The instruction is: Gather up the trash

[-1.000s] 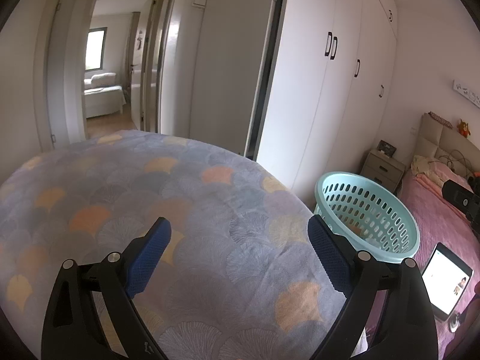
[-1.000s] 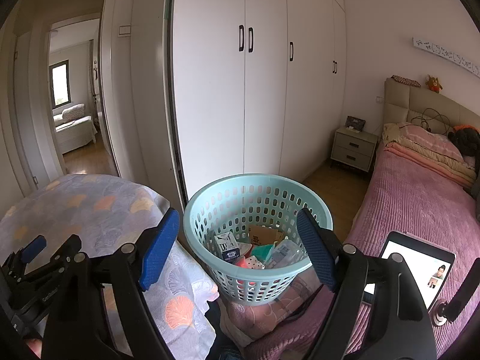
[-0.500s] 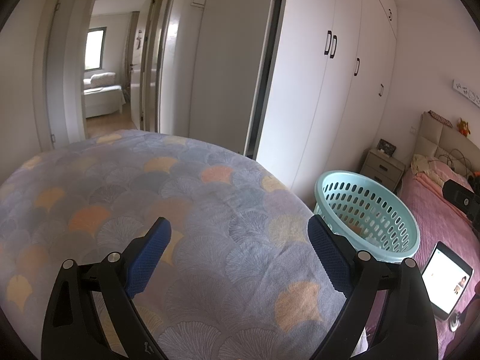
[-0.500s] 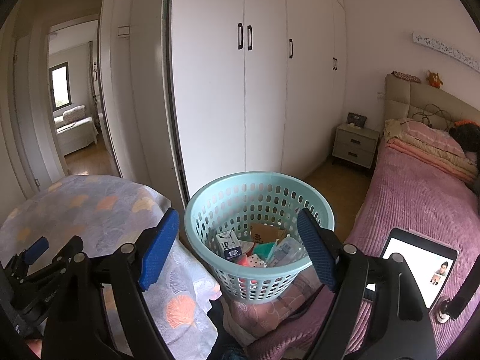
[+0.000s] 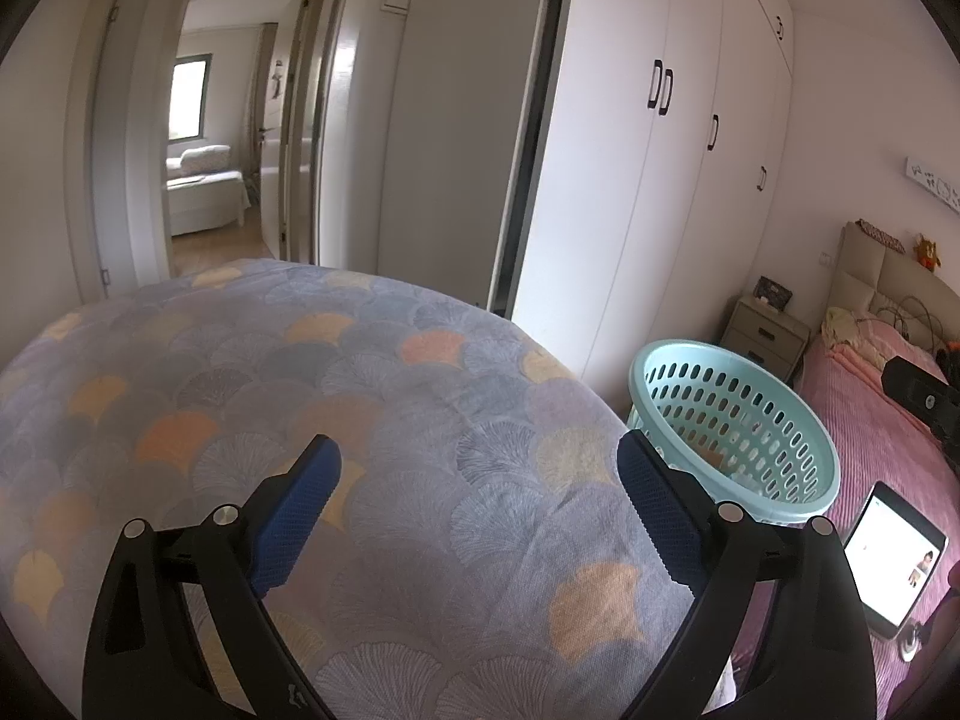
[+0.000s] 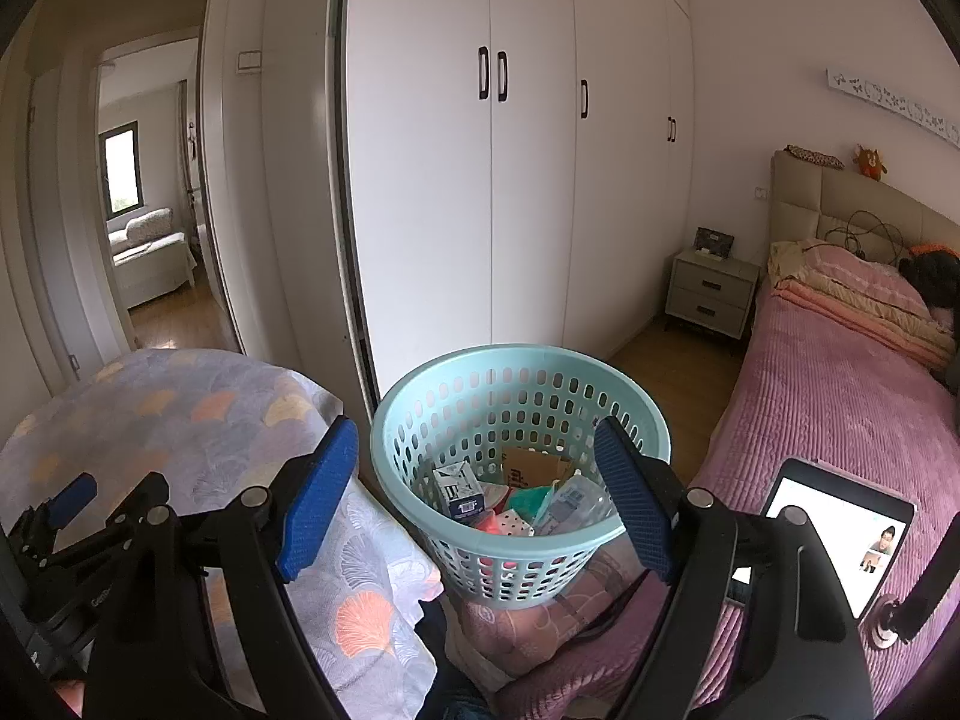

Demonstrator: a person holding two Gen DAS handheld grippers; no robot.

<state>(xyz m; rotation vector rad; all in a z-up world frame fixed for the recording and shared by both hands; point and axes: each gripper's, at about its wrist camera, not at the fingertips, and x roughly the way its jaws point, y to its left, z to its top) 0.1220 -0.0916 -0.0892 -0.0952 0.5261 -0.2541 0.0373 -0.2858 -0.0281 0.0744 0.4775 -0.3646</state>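
Bedroom with tall white wardrobes (image 6: 528, 180) along the far wall, a doorway (image 5: 210, 138) at left opening onto another room with a pale sofa. Grey cloth with fan-shaped orange and blue patches (image 5: 372, 420) draped over a rounded surface, bare of objects. Pink bedspread (image 6: 828, 396) at right, a lit tablet (image 6: 840, 534) lying on it; small nightstand (image 6: 711, 294) beside the headboard. Wooden floor between bed and wardrobes. Aqua perforated basket (image 6: 480, 408) between cloth and bed, resting on a pink fold, holding the trash (image 6: 516, 495): cartons, wrappers, a cardboard piece. Left gripper (image 5: 477, 474) over the cloth, jaws wide apart, nothing between. Right gripper (image 6: 474, 456) before the basket, jaws likewise spread, holding nothing.
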